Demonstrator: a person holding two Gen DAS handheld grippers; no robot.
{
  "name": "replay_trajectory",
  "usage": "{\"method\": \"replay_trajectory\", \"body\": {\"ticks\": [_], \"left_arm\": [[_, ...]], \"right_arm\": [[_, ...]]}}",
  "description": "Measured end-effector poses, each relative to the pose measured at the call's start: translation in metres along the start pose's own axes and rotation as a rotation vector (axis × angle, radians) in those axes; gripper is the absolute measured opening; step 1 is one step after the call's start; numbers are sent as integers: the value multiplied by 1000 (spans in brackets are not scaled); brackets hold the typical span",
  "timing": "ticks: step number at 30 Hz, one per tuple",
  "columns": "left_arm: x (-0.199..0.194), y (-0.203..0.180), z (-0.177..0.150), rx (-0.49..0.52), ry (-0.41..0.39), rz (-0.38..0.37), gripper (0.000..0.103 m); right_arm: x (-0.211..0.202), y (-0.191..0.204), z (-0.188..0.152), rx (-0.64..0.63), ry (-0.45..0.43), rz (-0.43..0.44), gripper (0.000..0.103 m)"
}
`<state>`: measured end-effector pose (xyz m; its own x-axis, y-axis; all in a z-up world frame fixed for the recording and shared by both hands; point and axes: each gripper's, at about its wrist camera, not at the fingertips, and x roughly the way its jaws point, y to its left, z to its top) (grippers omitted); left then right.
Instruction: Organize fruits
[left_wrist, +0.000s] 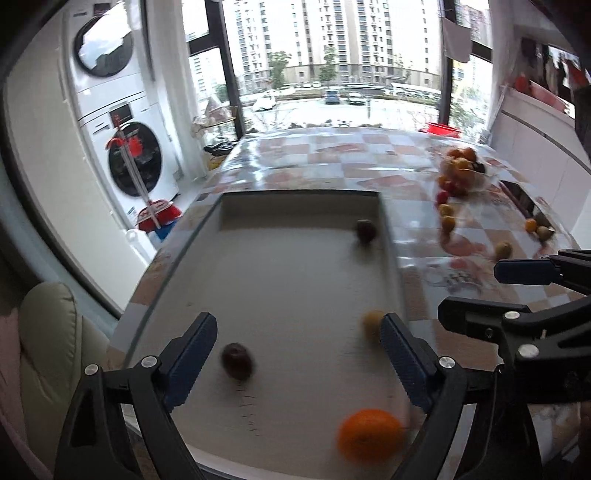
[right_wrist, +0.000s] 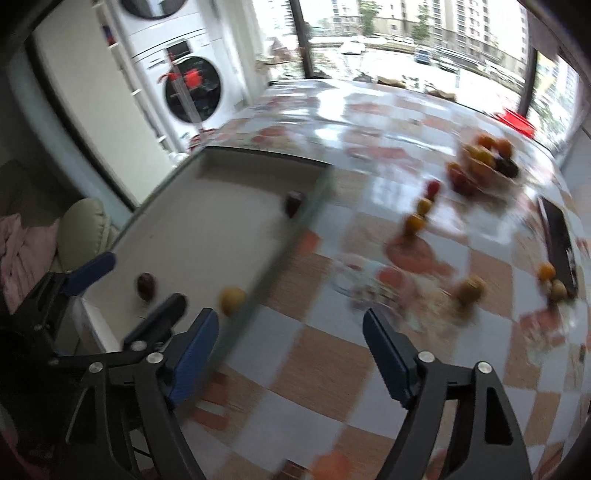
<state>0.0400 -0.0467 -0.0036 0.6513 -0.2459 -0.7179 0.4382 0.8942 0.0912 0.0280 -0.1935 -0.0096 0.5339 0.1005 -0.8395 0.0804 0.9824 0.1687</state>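
- Left gripper (left_wrist: 299, 332) spread wide and empty above the near half of the shallow white tray (left_wrist: 295, 206); nothing between the pads.
- Orange (left_wrist: 369, 434) low and right in the left wrist view, inside the tray, nearer than the fingertips, blurred.
- Dark plum (left_wrist: 237, 360) just ahead of the left finger, slightly inward of it; roundish, no clear long axis.
- Small yellow fruit (left_wrist: 371, 321) tucked by the tray's right wall, beside the tip of the right finger.
- Second dark fruit (left_wrist: 365, 230) farther along the same wall, near the tray's far right corner.
- Right gripper (right_wrist: 290, 328) likewise parted and empty, hovering over the checkered tablecloth (right_wrist: 332, 354) just right of the tray edge.
- Loose yellowish fruit (right_wrist: 471, 290) ahead and to the right of the right gripper, on the cloth; probably the handiest next pick, and clearly nearer this hand than the left.
- Further right, a small orange fruit (right_wrist: 546, 271) and a pale one beside a dark flat object (right_wrist: 557, 236).
- Beyond, a trail of small fruits (right_wrist: 417, 218) leading to the heaped fruit bowl (right_wrist: 484, 162), well apart from both grippers.
- Heavy motion blur throughout, so fruit kinds uncertain.
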Motion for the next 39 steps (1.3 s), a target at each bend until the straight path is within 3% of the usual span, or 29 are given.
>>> {"method": "replay_trajectory", "body": {"ticks": [5, 12, 21, 25, 30, 31, 32, 35, 39], "left_arm": [[-5, -35, 5, 63, 4, -43, 91], [-9, -79, 6, 140, 10, -91, 91], [13, -133, -6, 214, 99, -122, 91], [27, -145, -14, 219, 139, -115, 91], [30, -146, -17, 199, 127, -127, 92], [32, -146, -17, 196, 125, -124, 101], [35, -146, -17, 190, 125, -112, 103], [38, -137, -21, 117, 115, -160, 103], [36, -138, -26, 116, 83, -159, 103]], "right_arm": [[-7, -48, -18, 112, 7, -32, 103], [-14, -100, -40, 210, 6, -101, 103], [-17, -172, -78, 320, 26, -297, 103], [-21, -187, -90, 306, 2, -381, 103], [-27, -191, -102, 285, -60, -388, 103], [-27, -189, -103, 285, -74, -389, 103], [-27, -189, -103, 283, -83, -391, 103], [-27, -187, -105, 279, -100, -394, 103], [-26, -186, -104, 280, -102, -394, 103]]}}
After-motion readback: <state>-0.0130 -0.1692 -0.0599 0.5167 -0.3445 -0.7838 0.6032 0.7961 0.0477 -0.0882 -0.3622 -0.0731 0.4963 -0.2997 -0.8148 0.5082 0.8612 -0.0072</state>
